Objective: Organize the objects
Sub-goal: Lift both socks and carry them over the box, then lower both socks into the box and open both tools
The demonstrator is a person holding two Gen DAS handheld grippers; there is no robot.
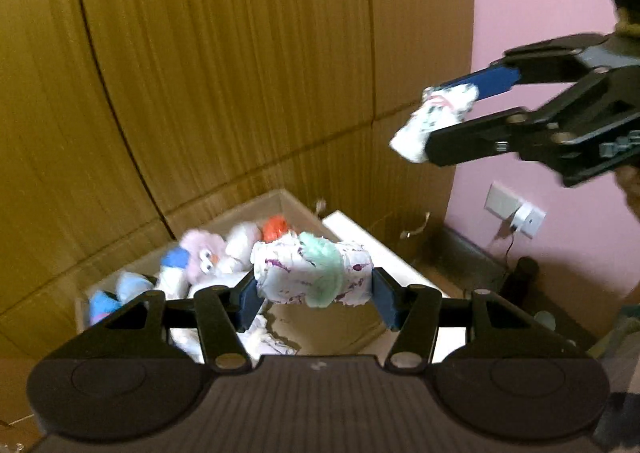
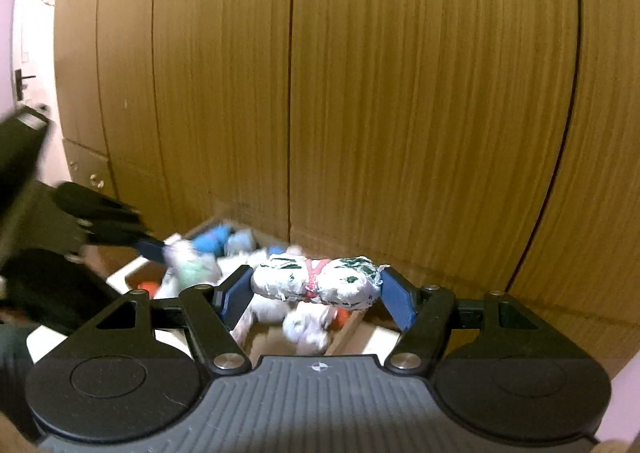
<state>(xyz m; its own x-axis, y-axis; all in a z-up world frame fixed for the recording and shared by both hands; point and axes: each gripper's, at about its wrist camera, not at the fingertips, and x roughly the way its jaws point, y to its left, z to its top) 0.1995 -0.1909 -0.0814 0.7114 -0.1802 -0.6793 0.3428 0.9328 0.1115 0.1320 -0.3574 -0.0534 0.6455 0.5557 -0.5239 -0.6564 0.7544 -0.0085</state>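
Bundles of white cloth were the things handled, one clamped in each tool above an open box. Left tool (image 1: 314, 295): its blue pads pressed on both ends of a white bundle (image 1: 316, 273) with purple marks and a pale green band round its middle, held crosswise. Right tool (image 2: 316, 295): its pads gripped the ends of a second white bundle (image 2: 316, 285) with dark green marks, tied at the middle with a red band. Directly beneath both tools stood a cardboard box (image 1: 288, 201) containing soft toys (image 1: 202, 257) in pink, white, blue and orange. The box stood against wooden cupboard doors (image 2: 400, 93). A pink wall (image 1: 532, 13) lay to the right of the cupboard, bearing a wall socket (image 1: 516, 209) low down.
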